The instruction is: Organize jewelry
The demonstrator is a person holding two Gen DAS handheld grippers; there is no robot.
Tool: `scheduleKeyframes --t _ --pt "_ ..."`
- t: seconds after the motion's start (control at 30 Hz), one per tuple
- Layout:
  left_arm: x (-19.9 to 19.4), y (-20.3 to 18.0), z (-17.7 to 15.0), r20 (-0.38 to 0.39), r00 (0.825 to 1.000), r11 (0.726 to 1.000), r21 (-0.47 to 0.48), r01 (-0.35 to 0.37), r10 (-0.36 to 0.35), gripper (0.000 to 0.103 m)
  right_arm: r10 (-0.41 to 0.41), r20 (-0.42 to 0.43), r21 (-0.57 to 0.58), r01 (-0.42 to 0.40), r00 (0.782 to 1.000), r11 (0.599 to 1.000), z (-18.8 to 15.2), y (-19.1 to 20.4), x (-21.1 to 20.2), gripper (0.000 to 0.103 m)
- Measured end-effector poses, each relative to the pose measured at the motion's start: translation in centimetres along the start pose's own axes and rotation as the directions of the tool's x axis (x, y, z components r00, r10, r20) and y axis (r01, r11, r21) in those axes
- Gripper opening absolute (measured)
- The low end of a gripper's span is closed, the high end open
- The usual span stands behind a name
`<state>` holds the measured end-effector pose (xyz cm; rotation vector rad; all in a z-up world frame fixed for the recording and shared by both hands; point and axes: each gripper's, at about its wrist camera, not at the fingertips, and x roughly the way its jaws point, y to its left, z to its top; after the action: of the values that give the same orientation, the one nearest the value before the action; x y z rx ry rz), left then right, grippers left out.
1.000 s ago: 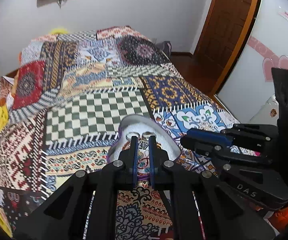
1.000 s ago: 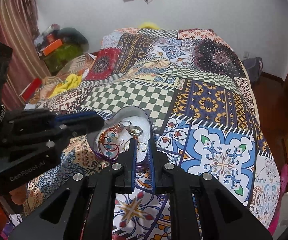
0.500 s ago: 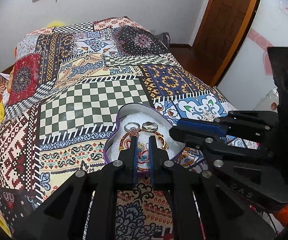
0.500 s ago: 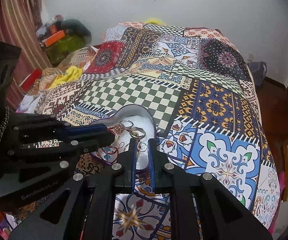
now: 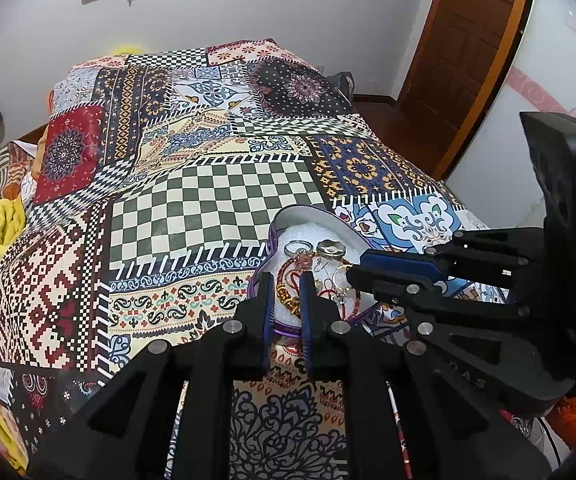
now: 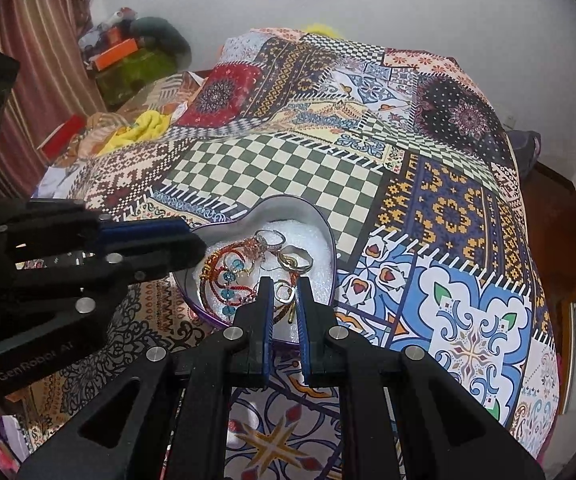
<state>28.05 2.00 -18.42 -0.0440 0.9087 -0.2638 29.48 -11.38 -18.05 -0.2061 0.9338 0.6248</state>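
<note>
Heart-shaped tin box [image 6: 319, 224] of tangled bracelets and rings [image 6: 248, 268] sitting on patchwork bedspread [image 6: 288, 168]; left gripper [image 5: 284, 286] and right gripper [image 6: 284, 290] both hanging over box, claws slightly spread, pinching nothing.

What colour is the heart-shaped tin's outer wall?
Purple, on the heart-shaped tin; clearest in the right wrist view.

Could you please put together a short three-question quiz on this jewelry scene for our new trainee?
1. True or false: the heart-shaped tin sits on a bare wooden table.
2. Which item lies nearest the tin's far rim? A) silver ring B) red beaded bracelet C) gold earring
3. Fill in: the left gripper and right gripper both hover over the ____.

Key:
1. False; it rests on the patchwork bedspread.
2. A
3. tin
</note>
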Motion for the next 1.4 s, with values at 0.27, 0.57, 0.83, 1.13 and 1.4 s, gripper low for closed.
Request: scheduleKeyframes --t 0.27,0.57,0.83,1.13,1.4 --pt "-1.1 0.4 -0.1 0.023 1.000 1.000 -0.017 -0.017 0.017 0.011 0.000 -0.025 0.002 0.000 1.000 1.000 -0.1 0.1 -0.1 0.013" --pt "-4.9 0.0 0.4 0.101 0.993 0.998 -0.024 -0.052 0.054 0.011 -0.008 0.044 0.018 0.008 0.999 1.000 0.7 0.4 -3.7 0.014" --pt "-12.8 -1.8 1.2 0.280 0.956 0.996 -0.017 -0.090 0.091 0.011 -0.039 0.209 0.009 0.038 0.977 0.999 1.4 2.0 -11.3 0.014" --pt "-24.5 -5.8 -0.3 0.547 0.831 0.991 0.015 -0.132 0.102 0.011 -0.068 0.516 0.028 0.063 0.854 0.998 -0.1 5.0 -23.7 0.014" --pt "-30.0 -7.7 -4.0 0.687 0.715 0.987 -0.026 -0.156 0.131 0.075 -0.125 0.687 0.045 0.129 0.715 0.991 -3.4 8.4 -30.0 0.056"
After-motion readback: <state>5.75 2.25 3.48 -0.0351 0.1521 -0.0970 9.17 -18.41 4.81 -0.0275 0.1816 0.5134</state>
